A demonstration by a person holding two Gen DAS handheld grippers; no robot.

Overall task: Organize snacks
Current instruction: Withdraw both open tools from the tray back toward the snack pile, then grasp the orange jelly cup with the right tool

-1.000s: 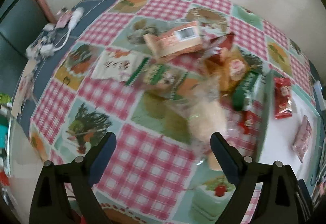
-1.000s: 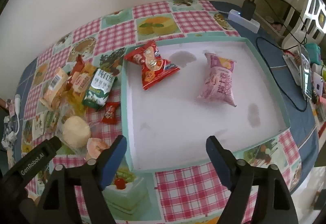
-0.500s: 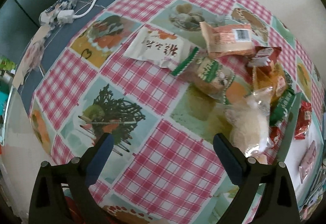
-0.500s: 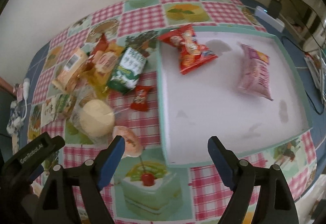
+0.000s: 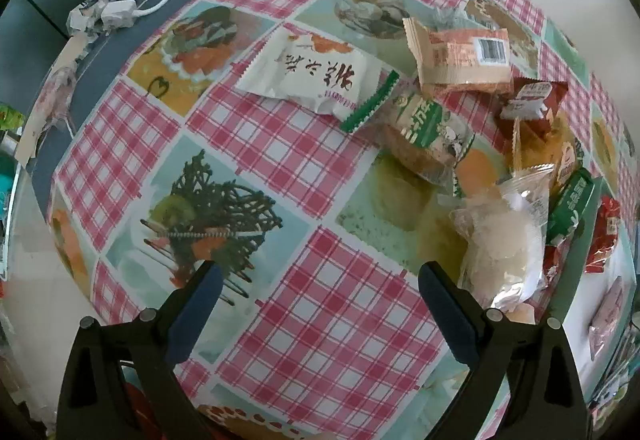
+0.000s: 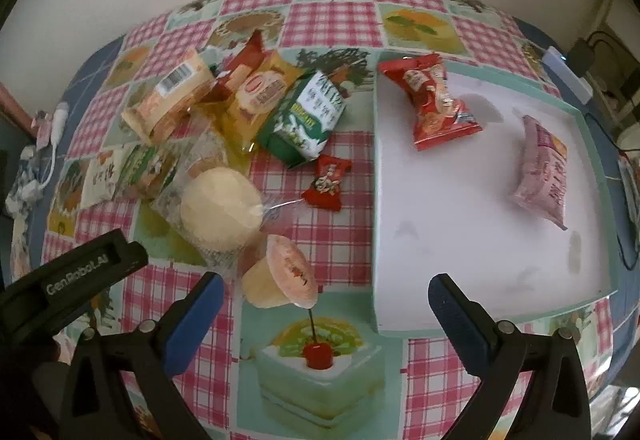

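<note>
A pile of snacks lies on the checked tablecloth: a white packet (image 5: pixel 312 73), an orange packet with a barcode (image 5: pixel 460 57), a green-labelled cake packet (image 5: pixel 424 131), a clear-wrapped round bun (image 6: pixel 220 209), a green packet (image 6: pixel 306 119), a small red candy (image 6: pixel 326 183) and a jelly cup (image 6: pixel 286 278). A white tray with a teal rim (image 6: pixel 376 199) holds a red packet (image 6: pixel 434 99) and a pink packet (image 6: pixel 544 169). My left gripper (image 5: pixel 316 300) is open and empty above the cloth, left of the bun (image 5: pixel 504 244). My right gripper (image 6: pixel 324 304) is open and empty over the jelly cup and the tray's near corner.
White cable adapters and crumpled paper (image 5: pixel 108 7) lie at the table's far left edge. A power strip with a black plug (image 6: pixel 568 73) sits beyond the tray. The left gripper's body (image 6: pixel 72 276) shows at the lower left of the right wrist view.
Both grippers have swung left. The pile has slid toward the right in the left wrist view; the right wrist view now takes in the pile and jelly cup instead of mostly the tray.
</note>
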